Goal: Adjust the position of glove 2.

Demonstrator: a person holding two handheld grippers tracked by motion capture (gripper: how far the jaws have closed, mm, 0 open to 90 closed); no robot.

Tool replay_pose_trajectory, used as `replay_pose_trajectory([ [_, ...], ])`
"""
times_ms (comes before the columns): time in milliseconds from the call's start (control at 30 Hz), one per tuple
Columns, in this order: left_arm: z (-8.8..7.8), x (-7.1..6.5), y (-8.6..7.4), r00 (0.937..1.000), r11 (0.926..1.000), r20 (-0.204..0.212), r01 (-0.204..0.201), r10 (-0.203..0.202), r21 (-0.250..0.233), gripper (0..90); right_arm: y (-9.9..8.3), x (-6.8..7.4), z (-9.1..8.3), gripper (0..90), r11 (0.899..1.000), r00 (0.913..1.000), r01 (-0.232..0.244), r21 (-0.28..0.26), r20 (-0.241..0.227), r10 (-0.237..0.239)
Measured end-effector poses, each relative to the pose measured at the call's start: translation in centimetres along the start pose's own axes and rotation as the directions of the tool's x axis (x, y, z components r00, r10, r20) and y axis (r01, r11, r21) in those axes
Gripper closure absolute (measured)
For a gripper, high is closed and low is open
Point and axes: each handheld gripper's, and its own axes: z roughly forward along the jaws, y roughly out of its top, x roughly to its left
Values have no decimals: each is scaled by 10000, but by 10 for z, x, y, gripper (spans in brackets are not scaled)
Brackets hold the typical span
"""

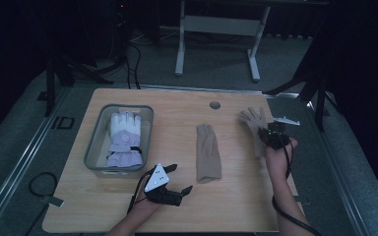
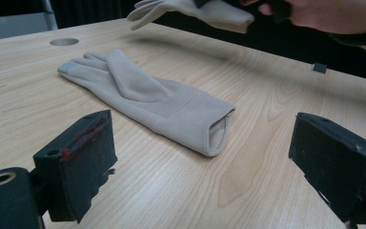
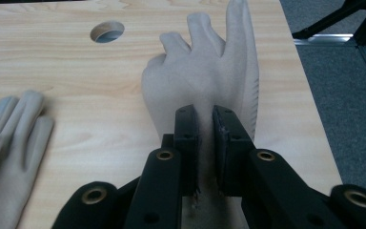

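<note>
Here, your right tool (image 3: pixel 205 126) has its two black jaws pinched narrow on the cuff end of a soft beige knitted glove (image 3: pixel 205 81), whose fingers spread away from the jaws, over the right side of the pale wood-grain worktop (image 1: pixel 128 206); in the left gripper view the glove looks raised off the wood, with a shadow under it. Your left tool (image 1: pixel 177 179) rests near the front edge with its jaws standing wide and nothing between them.

A second beige knitted glove (image 1: pixel 208 152) lies flat at the middle of the worktop, cuff toward you, fingers pointing away. To the left stands a clear grey plastic bin (image 1: pixel 94 142) holding a padded white and lilac winter glove (image 1: pixel 124 140).

The held glove is likely light, limp and a little stretchy; it will droop and swing from wherever you grip it. The cuff, with its doubled fabric, looks the firmest place to hold.

The worktop is smooth, with a round cable hole (image 1: pixel 215 104) near its far edge. Around it the room is dim, with grey carpet, trailing black cables and the white legs of another table (image 1: pixel 216 44) behind.
</note>
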Motion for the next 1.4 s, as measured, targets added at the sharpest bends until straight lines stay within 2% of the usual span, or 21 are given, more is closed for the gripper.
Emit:
replay_pose_trajectory([
  [100, 0, 0, 0, 10000, 10000, 24, -46, 47, -3, 86, -11, -2, -11, 810, 9994, 9993, -353, -64, -130, 352],
  [167, 1, 0, 0, 10000, 10000, 36, -31, 31, 17, 86, -20, -2, -15, 810, 9991, 9991, -414, -9, -70, 414],
  [300, 1, -1, 0, 10000, 9999, 21, -97, 96, 53, 86, -33, -3, -17, 809, 9981, 9981, -617, 90, -56, 618],
  [333, 1, -1, 1, 9999, 9999, 30, -106, 106, 36, 86, -42, -4, -15, 808, 9970, 9974, -713, 287, -103, 716],
  [400, 1, -2, 1, 9999, 9999, 39, -126, 126, 18, 86, -52, -5, -12, 808, 9962, 9978, -664, 566, 36, 663],
  [500, 1, -1, 1, 9999, 9999, 36, -128, 128, 18, 86, -60, -5, -9, 807, 9943, 9972, -751, 762, 7, 752],
  [533, 1, -1, 1, 9999, 9999, 54, -107, 107, 18, 86, -68, -4, -5, 802, 9936, 9980, -630, 933, 79, 626],
  [667, 1, -3, 2, 9998, 9998, 83, -180, 180, 14, 86, -79, -2, 3, 786, 9915, 9987, -513, 1197, 14, 515],
  [833, 2, -3, 1, 9997, 9998, 119, -194, 194, 66, 86, -83, -2, 4, 752, 9941, 9990, -441, 993, -44, 448],
  [900, 2, -3, 1, 9997, 9998, 139, -191, 191, 52, 86, -82, -4, 2, 665, 9942, 9979, -455, 976, -410, 497],
  [967, 1, -3, 1, 9997, 9998, 142, -195, 195, 52, 86, -81, -5, 1, 649, 9942, 9977, -412, 989, -494, 463],
  [1000, 2, -3, 1, 9997, 9998, 143, -187, 186, 55, 86, -78, -6, -2, 563, 9958, 9967, -259, 875, -750, 325],
  [1033, 2, -3, 1, 9997, 9998, 143, -187, 186, 55, 86, -78, -6, -2, 563, 9958, 9967, -259, 875, -750, 325],
  [1100, 1, -3, 1, 9997, 9998, 149, -202, 201, 49, 86, -76, -8, -3, 472, 9956, 9951, 122, 933, -984, -30],
  [1133, 1, -3, 2, 9996, 9997, 156, -223, 223, 42, 86, -73, -10, -4, 419, 9960, 9913, 242, 866, -1310, -127],
  [1167, 1, -3, 2, 9996, 9997, 156, -223, 223, 42, 86, -73, -10, -4, 419, 9960, 9913, 242, 866, -1310, -127],
  [1267, 2, -4, 2, 9996, 9997, 159, -221, 220, 50, 86, -67, -16, -8, 257, 9959, 9858, 262, 866, -1676, -113],
  [1333, 2, -4, 1, 9996, 9997, 167, -218, 217, 70, 86, -65, -18, -9, 219, 9968, 9799, 308, 744, -1990, -154],
  [1367, 2, -4, 1, 9996, 9997, 167, -218, 217, 70, 86, -65, -18, -9, 219, 9968, 9799, 308, 744, -1990, -154],
  [1400, 2, -4, 1, 9996, 9997, 156, -239, 237, 105, 86, -65, -18, -10, 187, 9963, 9747, 378, 771, -2226, -198],
])
